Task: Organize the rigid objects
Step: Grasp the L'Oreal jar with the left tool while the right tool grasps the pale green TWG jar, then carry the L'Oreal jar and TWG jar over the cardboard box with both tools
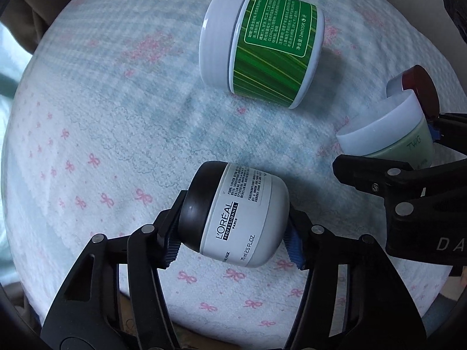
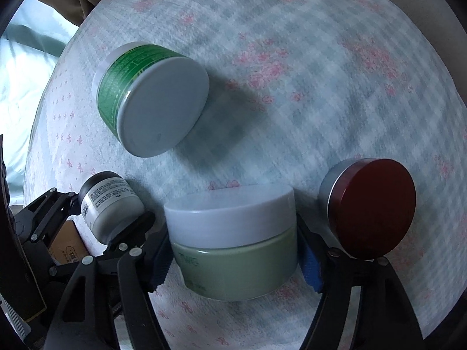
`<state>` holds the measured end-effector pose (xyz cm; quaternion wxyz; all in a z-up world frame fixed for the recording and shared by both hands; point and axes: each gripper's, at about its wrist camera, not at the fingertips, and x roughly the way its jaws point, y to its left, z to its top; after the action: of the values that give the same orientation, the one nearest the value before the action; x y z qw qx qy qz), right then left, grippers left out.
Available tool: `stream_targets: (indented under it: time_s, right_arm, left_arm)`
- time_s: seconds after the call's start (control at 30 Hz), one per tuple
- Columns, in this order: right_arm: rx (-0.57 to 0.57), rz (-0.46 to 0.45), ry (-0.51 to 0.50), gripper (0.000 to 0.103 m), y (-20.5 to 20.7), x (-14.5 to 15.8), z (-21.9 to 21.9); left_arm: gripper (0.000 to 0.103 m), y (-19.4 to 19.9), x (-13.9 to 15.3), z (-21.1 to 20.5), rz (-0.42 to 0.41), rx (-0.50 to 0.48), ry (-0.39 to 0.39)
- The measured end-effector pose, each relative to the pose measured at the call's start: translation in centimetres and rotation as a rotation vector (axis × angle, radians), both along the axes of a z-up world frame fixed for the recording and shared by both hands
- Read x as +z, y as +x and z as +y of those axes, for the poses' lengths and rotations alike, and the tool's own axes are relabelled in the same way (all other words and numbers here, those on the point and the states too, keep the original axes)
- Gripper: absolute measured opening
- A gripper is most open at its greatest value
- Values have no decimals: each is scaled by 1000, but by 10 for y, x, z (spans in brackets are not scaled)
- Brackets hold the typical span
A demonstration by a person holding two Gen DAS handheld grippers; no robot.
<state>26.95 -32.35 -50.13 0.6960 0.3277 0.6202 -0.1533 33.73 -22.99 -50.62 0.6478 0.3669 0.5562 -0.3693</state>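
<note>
Nearest, the left gripper (image 1: 233, 237) has its fingers clenched on the L'Oréal jar (image 1: 236, 214), gripped end to end, black lid against one pad and base against the other, probably so it can be carried and set upright. Its label reads "L'ORÉAL PROFESSIONNEL PARIS" and "75ml 2.5 FL OZ".

Beside it, the right gripper (image 2: 236, 258) grasps the pale jar (image 2: 233, 239) across its sides, white lid up; faint lettering looks like "TWG".

Just past that, the red-lidded tin (image 2: 369, 207) lies on its side on the bow-print cloth (image 1: 102, 116).

Farthest, the green jar (image 1: 261, 48) lies tipped over, unheld, its label in Chinese print with "OLERACEA" legible.
</note>
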Motion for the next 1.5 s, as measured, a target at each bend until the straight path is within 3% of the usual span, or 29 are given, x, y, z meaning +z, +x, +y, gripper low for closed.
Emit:
stream_targets:
  time_s: [0.5,0.67,0.83,1.07,1.23,1.5]
  right_arm:
    - [38,-90,-18,68,-38,37,-10]
    - [34,-143,-41,68,-56,66,-12]
    - [60,-197,-94,68,-73,119,-4]
    - [134,-272,-171,68,-78,206,38]
    - [230,-310,-214,68,-70,260,88]
    - [338,-372,-206,68,-54,309,176]
  left_arm:
    - [50,-27,56,9,-19,73,-87]
    - [50,-40,91,19,-45,100,-142]
    - [50,-53,143,39,-87,132,-217]
    - [50,-68,226,89,-154,231,-344]
    - [50,-76,276,146,-193,311,-400]
    - [50,-82,332,257,-287,424,-441]
